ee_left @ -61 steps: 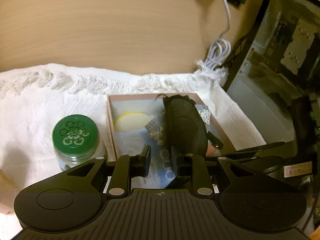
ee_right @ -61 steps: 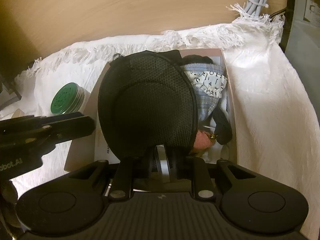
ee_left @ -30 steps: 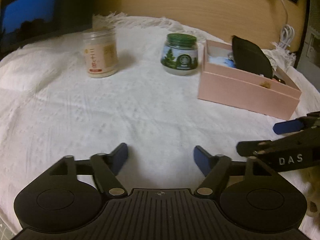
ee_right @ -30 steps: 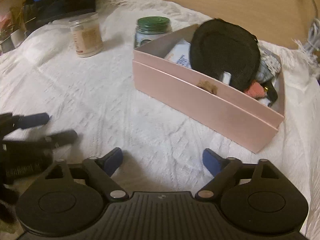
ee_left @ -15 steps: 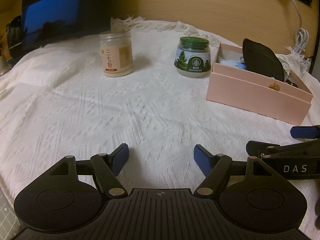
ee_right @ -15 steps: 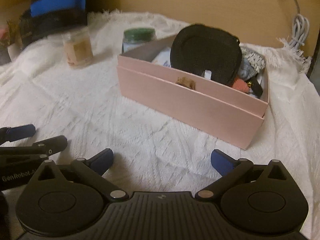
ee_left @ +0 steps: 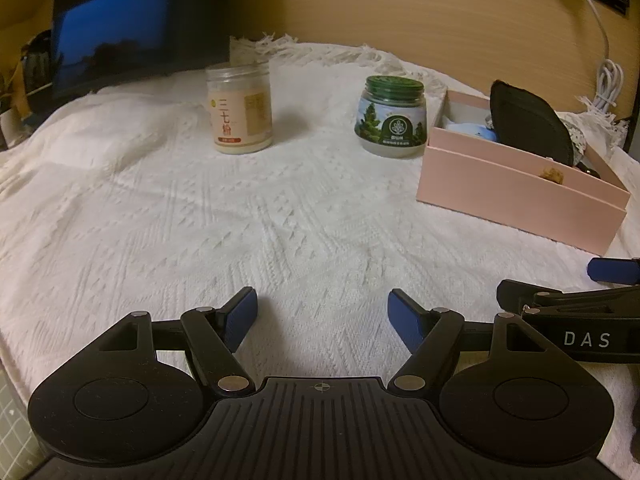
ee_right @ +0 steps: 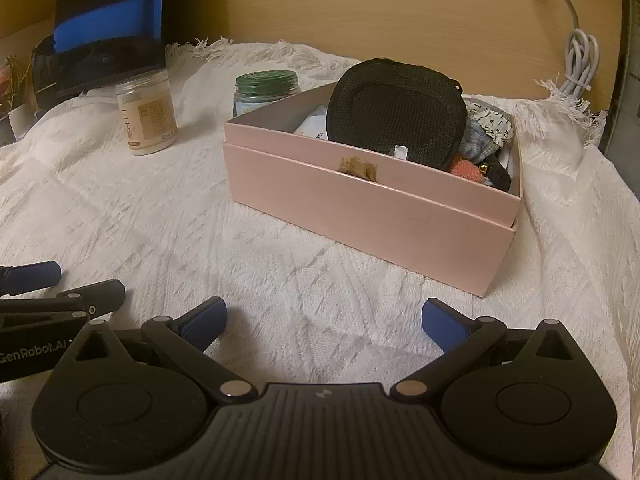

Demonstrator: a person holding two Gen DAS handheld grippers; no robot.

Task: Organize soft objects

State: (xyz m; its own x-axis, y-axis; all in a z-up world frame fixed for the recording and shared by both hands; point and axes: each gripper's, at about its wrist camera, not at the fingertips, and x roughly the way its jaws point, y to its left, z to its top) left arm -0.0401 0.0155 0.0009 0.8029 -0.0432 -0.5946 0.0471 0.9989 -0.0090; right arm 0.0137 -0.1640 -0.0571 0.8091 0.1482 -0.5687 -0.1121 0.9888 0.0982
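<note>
The white woven cloth [ee_left: 280, 220] covering the table carries nothing soft outside the box, so the sorting looks finished. The pale pink rectangular cardboard box [ee_right: 360, 204], at one o'clock from the right gripper [ee_right: 324, 320], holds the soft things: a black mesh oval pouch [ee_right: 396, 116] standing on edge against patterned grey fabric [ee_right: 486, 128]. Both grippers sit low over the cloth, the left gripper [ee_left: 322, 312] with jaws wide apart and empty, the right likewise. A sound finish would be to park them clear of the box without snagging the weave. The cream-labelled clear plastic jar [ee_left: 240, 108] at eleven o'clock shows Chinese characters; the green-lidded glass jar [ee_left: 392, 116] bears a tree emblem. "DAS" and "GenRobot.AI" mark the gripper bodies.
</note>
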